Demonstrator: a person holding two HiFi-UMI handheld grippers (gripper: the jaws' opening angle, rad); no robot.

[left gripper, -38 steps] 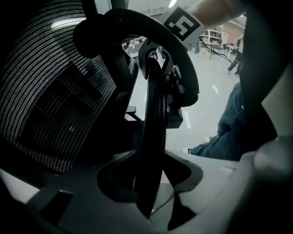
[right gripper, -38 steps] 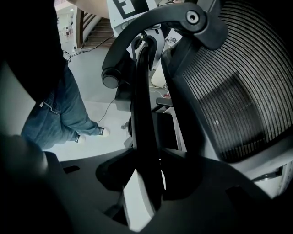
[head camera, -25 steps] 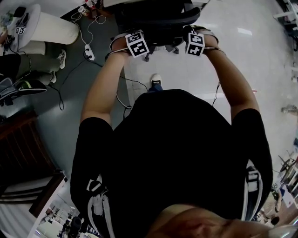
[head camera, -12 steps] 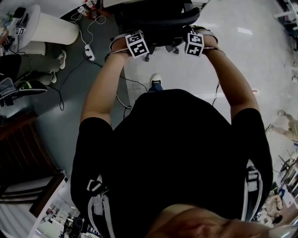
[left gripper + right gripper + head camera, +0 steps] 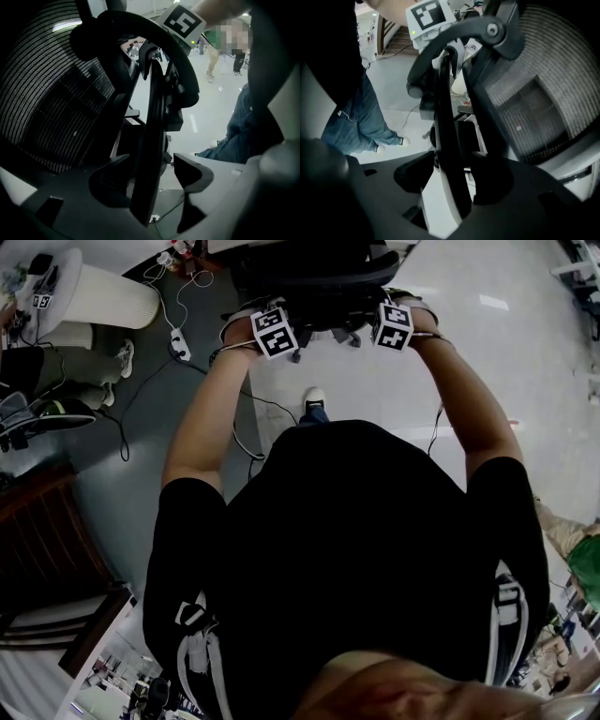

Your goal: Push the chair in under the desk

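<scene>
The black mesh-backed chair (image 5: 309, 277) stands at the top of the head view, against a pale desk edge (image 5: 281, 246). My left gripper (image 5: 274, 326) and right gripper (image 5: 394, 322) are both at the chair's back. In the left gripper view the left gripper (image 5: 149, 164) has the chair's upright back bar (image 5: 152, 117) between its opening jaws, and the right pad (image 5: 192, 173) stands apart from it. In the right gripper view the right gripper (image 5: 454, 164) straddles the same kind of bar (image 5: 443, 117) beside the mesh (image 5: 534, 93). Its jaws are opening too.
A white round bin (image 5: 103, 298), a power strip with cables (image 5: 178, 343) and another chair (image 5: 37, 418) are on the grey floor to the left. Dark wooden furniture (image 5: 37, 540) stands lower left. The person's shoe (image 5: 314, 401) is behind the chair. People stand far off (image 5: 213, 61).
Both marker cubes have shifted slightly up towards the chair. Someone in green has come into view at the right edge of the head view.
</scene>
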